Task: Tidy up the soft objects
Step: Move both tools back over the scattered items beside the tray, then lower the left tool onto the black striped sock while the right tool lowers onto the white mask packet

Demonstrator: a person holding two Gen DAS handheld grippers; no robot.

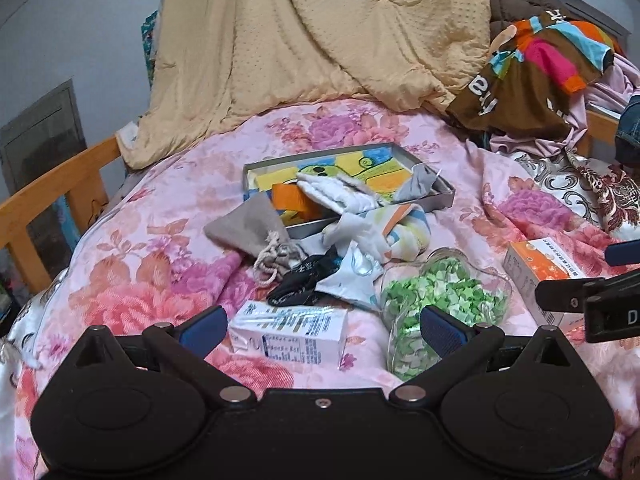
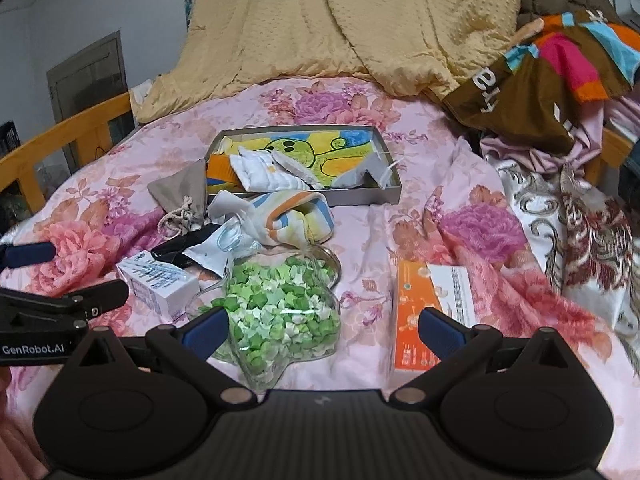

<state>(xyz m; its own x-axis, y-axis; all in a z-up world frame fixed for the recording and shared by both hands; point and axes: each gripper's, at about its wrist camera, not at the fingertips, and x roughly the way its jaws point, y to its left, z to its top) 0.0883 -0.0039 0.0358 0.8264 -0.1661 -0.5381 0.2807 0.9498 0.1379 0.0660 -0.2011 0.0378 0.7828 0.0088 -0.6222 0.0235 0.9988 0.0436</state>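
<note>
Looking first at the soft things, we find most of them heaped at the near edge of the grey tray [image 2: 360,199]: a striped cloth [image 2: 298,216] spilling off its front rim, a white folded cloth [image 2: 264,174] already inside on the cartoon-printed liner, a beige drawstring pouch [image 2: 182,196] just left of the tray, and a black sock [image 1: 302,280] under a pale plastic wrapper [image 1: 352,276]. Both tools hang short of the pile with nothing between their fingers: the left gripper [image 1: 320,326] spread wide over the white carton [image 1: 292,330], the right gripper [image 2: 322,330] spread wide over the clear jar of green paper stars [image 2: 280,304], which lies on its side.

The trouble we foresee is tangling. The cloths overlap, so a pinch on the striped cloth may drag the wrapper or the sock along with it. The jar sits between the right gripper and the pile; a low reach could nudge it rolling, and we cannot tell whether it is capped. The orange box [image 2: 432,316] and the carton crowd the approach, and the quilt [image 2: 400,232] beneath is rumpled, so fingers pressed deep may catch bedding instead.
</note>
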